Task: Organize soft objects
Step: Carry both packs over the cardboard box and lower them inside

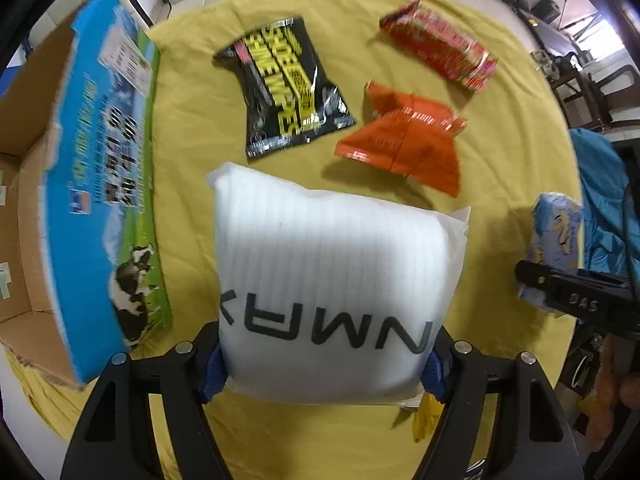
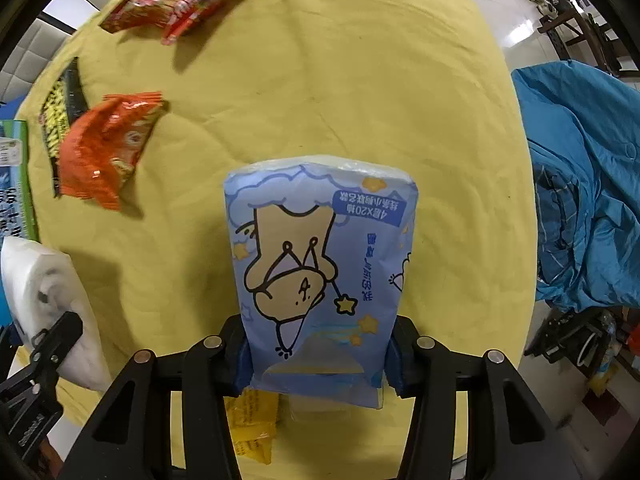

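The left tool [image 1: 326, 364] was clamped on a white foam pack [image 1: 340, 280]. The right tool [image 2: 316, 364] squeezed a blue tissue pack [image 2: 320, 264] over the yellow tabletop [image 2: 320, 80].

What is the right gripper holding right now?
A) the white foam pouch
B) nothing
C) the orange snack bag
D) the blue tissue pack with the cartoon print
D: in the right wrist view the right gripper has its blue pads pressed on both sides of the blue tissue pack.
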